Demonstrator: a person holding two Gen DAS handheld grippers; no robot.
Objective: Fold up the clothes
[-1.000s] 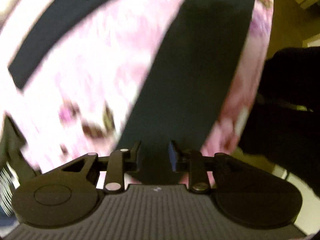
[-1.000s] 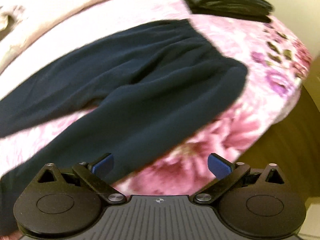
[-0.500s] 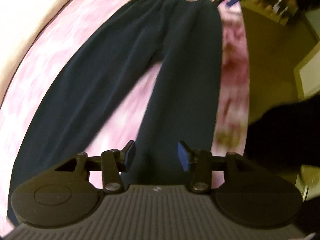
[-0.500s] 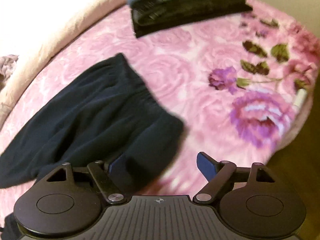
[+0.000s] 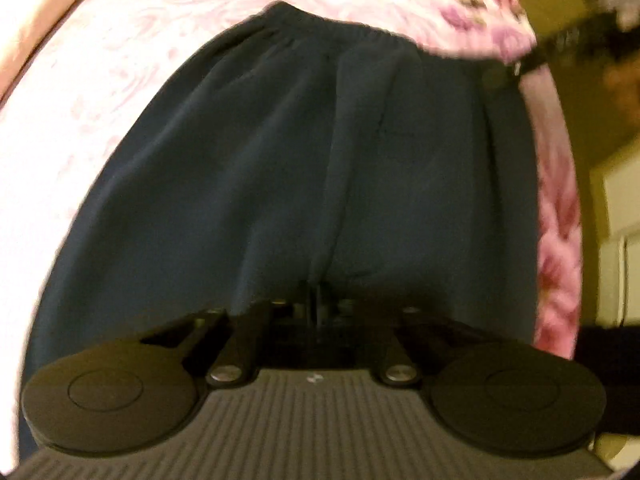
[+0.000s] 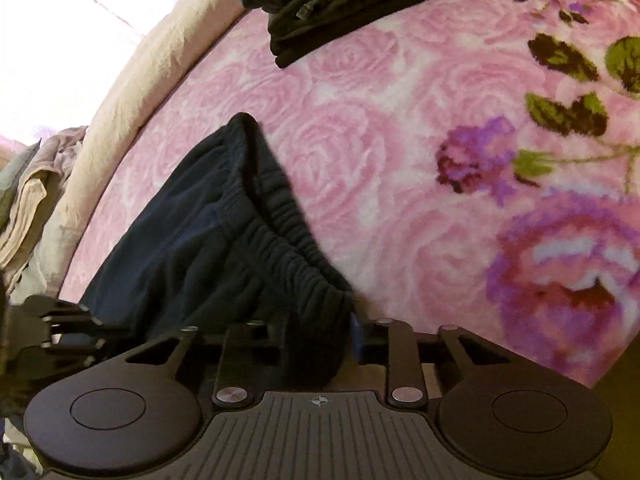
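Observation:
Dark navy sweatpants [image 5: 304, 152] lie flat on a pink floral blanket [image 5: 100, 92], waistband at the far end. My left gripper [image 5: 318, 300] is shut on the pants fabric near the crotch seam. In the right wrist view, my right gripper [image 6: 316, 340] is shut on the near corner of the elastic waistband [image 6: 288, 232]; the fabric fills the space between its fingers. The left gripper also shows in the right wrist view [image 6: 52, 328] at the far left, on the pants.
A stack of folded dark clothes [image 6: 360, 4] sits at the far end of the blanket [image 6: 400, 128]. A beige sheet edge [image 6: 132, 92] and crumpled laundry [image 6: 28, 184] lie to the left. The bed edge drops off at the right [image 5: 560, 240].
Both grippers have moved in and closed: the left slid up the pants to the crotch and shut on the fabric; the right closed on the waistband corner.

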